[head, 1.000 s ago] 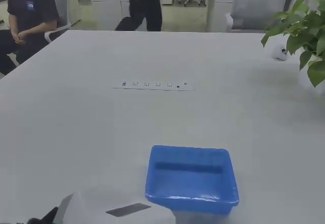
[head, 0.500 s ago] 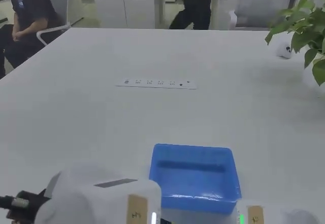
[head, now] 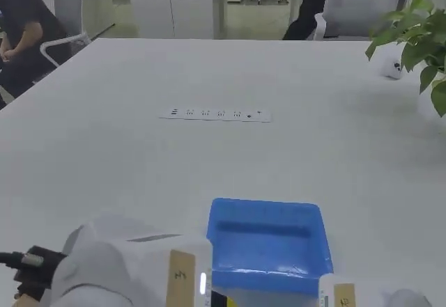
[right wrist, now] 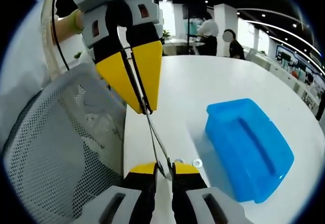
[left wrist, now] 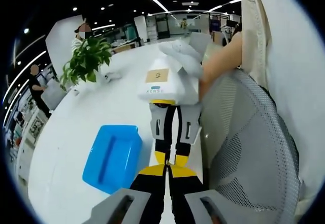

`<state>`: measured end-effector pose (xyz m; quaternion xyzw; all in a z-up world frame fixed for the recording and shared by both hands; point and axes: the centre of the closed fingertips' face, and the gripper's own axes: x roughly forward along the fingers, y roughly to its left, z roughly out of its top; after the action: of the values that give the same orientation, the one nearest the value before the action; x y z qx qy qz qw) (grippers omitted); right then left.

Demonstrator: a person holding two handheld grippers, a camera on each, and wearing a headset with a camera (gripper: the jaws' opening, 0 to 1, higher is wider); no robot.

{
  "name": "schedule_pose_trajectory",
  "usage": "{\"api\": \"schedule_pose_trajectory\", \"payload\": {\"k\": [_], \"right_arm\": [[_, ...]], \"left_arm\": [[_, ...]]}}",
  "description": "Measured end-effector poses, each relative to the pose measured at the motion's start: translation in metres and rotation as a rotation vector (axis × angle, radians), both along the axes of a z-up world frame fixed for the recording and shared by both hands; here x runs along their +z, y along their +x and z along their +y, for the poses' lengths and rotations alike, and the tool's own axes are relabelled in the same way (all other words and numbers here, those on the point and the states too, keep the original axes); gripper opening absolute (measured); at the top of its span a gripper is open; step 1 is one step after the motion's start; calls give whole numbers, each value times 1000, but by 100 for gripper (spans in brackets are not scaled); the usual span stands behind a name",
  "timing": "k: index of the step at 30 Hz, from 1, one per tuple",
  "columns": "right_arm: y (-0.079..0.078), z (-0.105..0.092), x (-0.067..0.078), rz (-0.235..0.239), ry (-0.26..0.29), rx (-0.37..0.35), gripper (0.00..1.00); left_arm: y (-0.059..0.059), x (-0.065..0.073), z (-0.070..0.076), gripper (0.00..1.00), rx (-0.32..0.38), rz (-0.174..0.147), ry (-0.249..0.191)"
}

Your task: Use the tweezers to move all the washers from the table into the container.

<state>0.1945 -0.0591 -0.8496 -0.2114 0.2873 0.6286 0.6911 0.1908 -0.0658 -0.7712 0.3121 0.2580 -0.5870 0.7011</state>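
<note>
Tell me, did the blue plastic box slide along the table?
No. The blue plastic box sits just as far from the white socket strip as before; only the camera shifted.

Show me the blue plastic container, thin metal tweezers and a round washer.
Blue plastic container (head: pixel 268 248): head view, floor.
Thin metal tweezers (right wrist: pixel 154 135): right gripper view, shaft.
Round washer (right wrist: pixel 196 162): right gripper view, ring.

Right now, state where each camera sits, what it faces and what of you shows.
Left gripper view: on the left gripper, facing the right gripper; a forearm shows.
Right gripper view: on the right gripper, facing the left one's fingers, shut on the tweezers.
Head view: on the headset, down over the table; both grippers' backs at the bottom.
Shared: all three show the blue container.
</note>
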Motion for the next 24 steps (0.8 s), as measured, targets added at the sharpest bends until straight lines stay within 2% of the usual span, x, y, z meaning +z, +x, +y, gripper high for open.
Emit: {"api": "schedule_pose_trajectory", "payload": {"k": [2,4,5,6,7,8,9,12,13,16,18,22,24], "right_arm": [[0,0,0,5,2,-1,7],[-1,0,0,13,3,-3,8],[-1,0,0,28,5,-2,10],[-7,1,2,70,17,11,14],[-8,3,7,75,34,27,17],[-9,9,16,63,76,39,18],[-10,9,23,66,84,41,19],[-7,11,29,34,72,63,22],[-5,11,29,12,57,76,21],[-3,11,27,17,35,87,15],[-4,10,25,14,20,104,10],[-5,8,23,22,7,98,12],[-2,7,22,-2,-1,94,7]], "left_arm": [[0,0,0,0,-4,1,1],[-1,0,-2,0,-4,17,-9],[-1,1,-4,0,-6,32,-17],[-1,1,-5,0,-6,44,-19],[-1,1,-5,0,-9,55,-16],[-1,1,-5,0,-10,61,-13],[0,1,-6,0,-14,69,-7],[2,1,-7,0,-17,84,-2],[3,1,-8,0,-17,88,-1],[4,1,-11,0,8,122,-12],[5,1,-12,0,33,133,-17],[5,1,-13,0,52,132,-22],[4,0,-14,0,54,135,-26]]}}
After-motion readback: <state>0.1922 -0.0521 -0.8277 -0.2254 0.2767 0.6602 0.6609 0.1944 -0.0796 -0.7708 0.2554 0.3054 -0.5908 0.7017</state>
